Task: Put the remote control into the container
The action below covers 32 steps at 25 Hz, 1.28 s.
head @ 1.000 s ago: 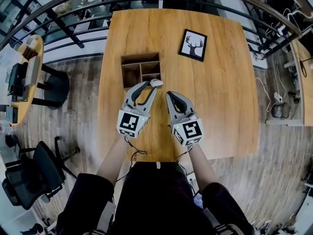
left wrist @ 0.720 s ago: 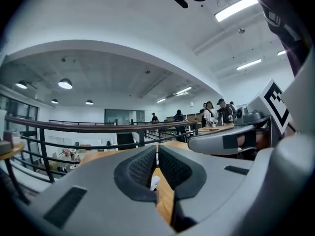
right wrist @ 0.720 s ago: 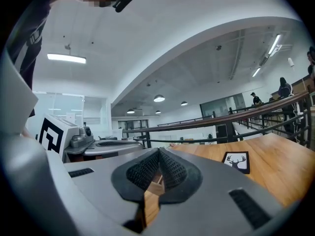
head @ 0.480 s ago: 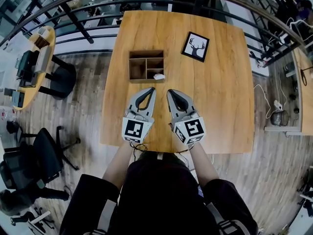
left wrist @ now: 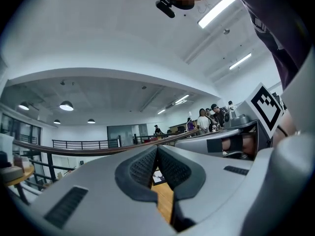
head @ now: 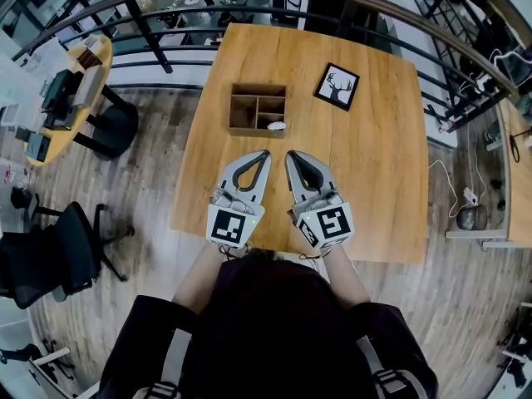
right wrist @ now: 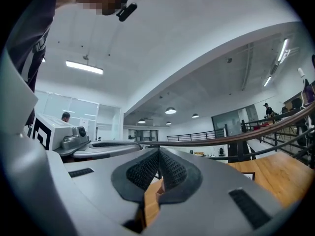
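A small white remote control (head: 275, 125) lies in the near right compartment of the brown wooden container (head: 246, 129), which stands on the wooden table (head: 374, 165). My left gripper (head: 265, 154) is shut and empty, held above the table nearer to me than the container. Beside it my right gripper (head: 290, 154) is shut too, with nothing in it. In the left gripper view the left gripper (left wrist: 157, 148) shows its pads closed together, and the right gripper view shows the right gripper (right wrist: 159, 151) the same way. Both point up and away from the table.
A framed deer picture (head: 337, 86) lies at the table's far right. A curved metal railing (head: 166, 23) runs behind the table. A black office chair (head: 50, 252) and a round side table (head: 71, 98) stand at the left on the wood floor.
My left gripper let go of the remote at the container, shut, and drew back toward me. The remote now lies in the container. The whole view has pulled back from the table.
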Motion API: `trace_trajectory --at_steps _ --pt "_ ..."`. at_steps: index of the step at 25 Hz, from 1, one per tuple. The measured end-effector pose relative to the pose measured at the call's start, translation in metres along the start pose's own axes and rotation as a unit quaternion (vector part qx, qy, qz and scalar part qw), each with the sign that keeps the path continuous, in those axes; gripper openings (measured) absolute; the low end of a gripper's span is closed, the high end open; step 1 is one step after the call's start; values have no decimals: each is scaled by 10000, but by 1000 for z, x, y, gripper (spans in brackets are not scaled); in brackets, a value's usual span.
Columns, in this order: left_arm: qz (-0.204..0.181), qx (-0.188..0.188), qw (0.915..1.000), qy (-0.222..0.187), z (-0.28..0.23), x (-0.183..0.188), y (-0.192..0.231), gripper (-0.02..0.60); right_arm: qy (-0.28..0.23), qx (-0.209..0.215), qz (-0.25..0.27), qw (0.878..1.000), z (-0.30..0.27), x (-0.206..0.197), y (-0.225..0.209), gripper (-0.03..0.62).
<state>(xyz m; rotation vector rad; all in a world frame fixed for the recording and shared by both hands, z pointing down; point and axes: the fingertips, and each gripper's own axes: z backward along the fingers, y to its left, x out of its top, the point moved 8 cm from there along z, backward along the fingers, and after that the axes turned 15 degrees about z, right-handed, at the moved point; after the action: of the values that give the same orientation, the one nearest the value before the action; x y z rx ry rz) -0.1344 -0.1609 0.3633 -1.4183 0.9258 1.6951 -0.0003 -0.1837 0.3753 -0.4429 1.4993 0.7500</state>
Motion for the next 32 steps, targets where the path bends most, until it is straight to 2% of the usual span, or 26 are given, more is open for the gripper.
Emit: trace_trajectory --at_steps 7,21,32 --pt "99 66 9997 -216 14 18 -1 12 -284 8 242 9993 6 20 11 18" --pt "71 121 9990 -428 10 30 10 12 -390 109 459 9981 -8 26 10 18" --pt "160 211 9991 -336 17 24 13 12 -385 200 480 9979 -10 26 15 18"
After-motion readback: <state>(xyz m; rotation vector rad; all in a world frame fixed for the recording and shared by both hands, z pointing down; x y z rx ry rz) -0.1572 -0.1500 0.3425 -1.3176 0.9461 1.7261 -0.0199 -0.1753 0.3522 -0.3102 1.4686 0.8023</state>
